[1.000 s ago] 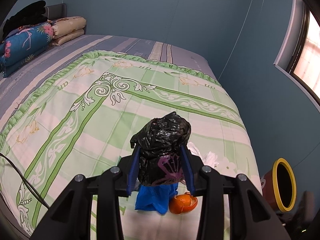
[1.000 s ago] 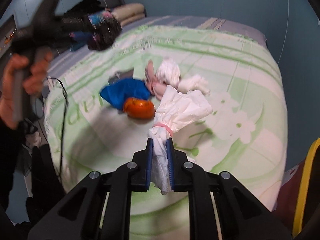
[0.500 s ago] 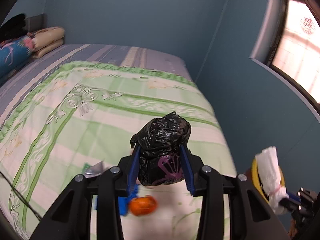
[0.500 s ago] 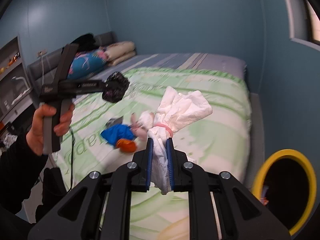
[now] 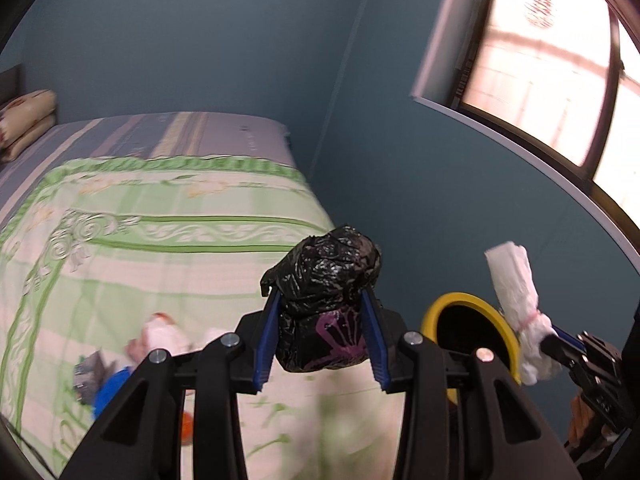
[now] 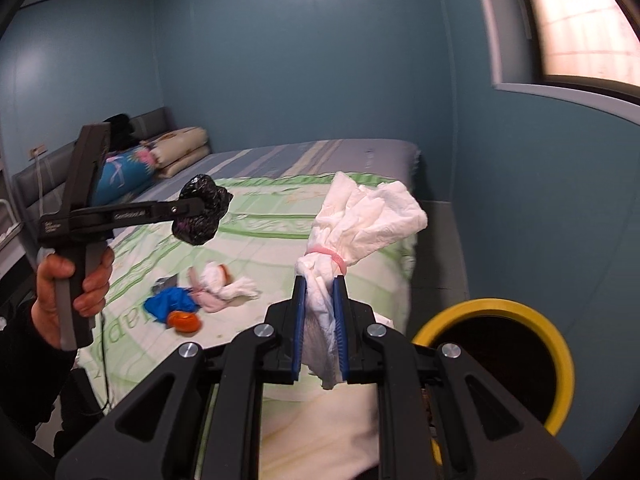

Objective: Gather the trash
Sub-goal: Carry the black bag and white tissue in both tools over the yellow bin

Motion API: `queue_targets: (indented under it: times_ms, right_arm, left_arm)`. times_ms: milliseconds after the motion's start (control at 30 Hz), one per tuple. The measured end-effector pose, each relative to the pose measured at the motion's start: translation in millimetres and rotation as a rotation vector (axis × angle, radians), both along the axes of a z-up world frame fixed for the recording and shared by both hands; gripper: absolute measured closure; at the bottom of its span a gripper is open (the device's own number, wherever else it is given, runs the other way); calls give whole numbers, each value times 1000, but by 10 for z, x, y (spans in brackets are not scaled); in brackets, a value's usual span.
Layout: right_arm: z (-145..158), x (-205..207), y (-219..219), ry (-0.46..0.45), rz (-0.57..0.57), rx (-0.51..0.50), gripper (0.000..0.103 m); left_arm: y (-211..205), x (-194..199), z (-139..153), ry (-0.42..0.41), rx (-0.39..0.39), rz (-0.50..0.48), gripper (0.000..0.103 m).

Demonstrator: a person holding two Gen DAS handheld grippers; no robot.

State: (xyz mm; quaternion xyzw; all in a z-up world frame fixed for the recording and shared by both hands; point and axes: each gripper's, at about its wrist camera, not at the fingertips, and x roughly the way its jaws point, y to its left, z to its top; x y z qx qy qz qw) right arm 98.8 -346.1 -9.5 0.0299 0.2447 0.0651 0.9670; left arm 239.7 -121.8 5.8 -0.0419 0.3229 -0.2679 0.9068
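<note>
Up close, the only writing you can see is small white lettering along the arm and handle of your left claw (image 6: 202, 204) in the right wrist view; it is too small to read with confidence. Partial green letters show on the bed (image 6: 276, 256) cover near its left edge, also not legible.

Your left hand (image 6: 68, 292) grips the upright handle, fingers wrapped round it, with the claw reaching out level over the bed. Its blue pads are clenched on a black bag (image 5: 324, 304), crumpled into a bundle with a purple print on its lower part.

Your right claw (image 6: 320, 320) is clenched on a white bag (image 6: 356, 232), tied with a pink band just above the pads and flaring out beyond it. In the left wrist view that claw (image 5: 548, 334) comes in from the right, holding the bag tilted up over the bin (image 5: 466, 330).

That yellow-rimmed bin (image 6: 516, 364) stands on the floor just beside the bed's near right corner. On the bed, towards the near left, lie a blue piece (image 6: 170, 302), an orange piece (image 6: 184, 322) and white-pink wads (image 6: 218, 286), touching one another.
</note>
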Motion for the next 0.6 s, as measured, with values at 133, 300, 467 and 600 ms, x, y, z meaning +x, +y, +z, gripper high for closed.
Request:
queue_targets:
  times_ms: [133, 300, 467, 600]
  right_arm:
    - [3, -85, -242, -6, -60, 1, 90]
    - [-38, -154, -510, 2, -125, 9, 90]
    - [-126, -200, -732, 15, -182, 18, 90]
    - [-221, -213, -889, 32, -219, 28, 90]
  left_arm:
    - [-385, -17, -30, 9, -5, -73, 67]
    - [-906, -64, -98, 18, 0, -169, 67]
    - [-1334, -99, -198, 43, 5, -243, 67]
    - [-1640, -107, -295, 66, 9, -287, 67]
